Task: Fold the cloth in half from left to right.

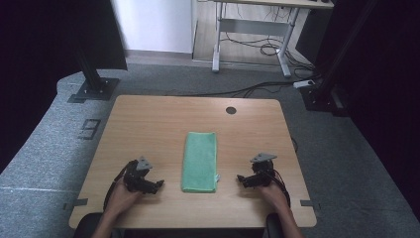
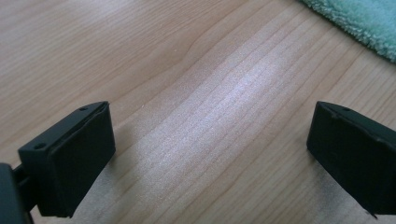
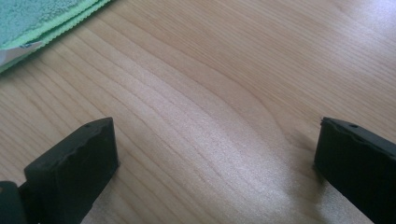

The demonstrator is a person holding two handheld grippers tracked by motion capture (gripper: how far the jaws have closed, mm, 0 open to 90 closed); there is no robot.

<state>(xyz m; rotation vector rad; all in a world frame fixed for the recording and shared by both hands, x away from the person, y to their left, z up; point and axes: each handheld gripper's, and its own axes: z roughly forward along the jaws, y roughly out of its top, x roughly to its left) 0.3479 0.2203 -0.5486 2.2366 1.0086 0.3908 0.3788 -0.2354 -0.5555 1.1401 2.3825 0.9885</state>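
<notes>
A green towel, folded into a long strip, lies flat in the middle of the wooden table. My left gripper rests low over the bare wood to the towel's left, jaws open and empty. In the left gripper view, that gripper has wood grain between its jaws and a towel corner at the upper right. My right gripper sits to the towel's right, also open and empty. The right gripper view has its gripper over wood, with the towel edge and its white label at the upper left.
A dark round grommet hole sits near the table's far edge. Black frame posts stand on the grey carpet at both far corners. A desk frame and floor cables lie beyond.
</notes>
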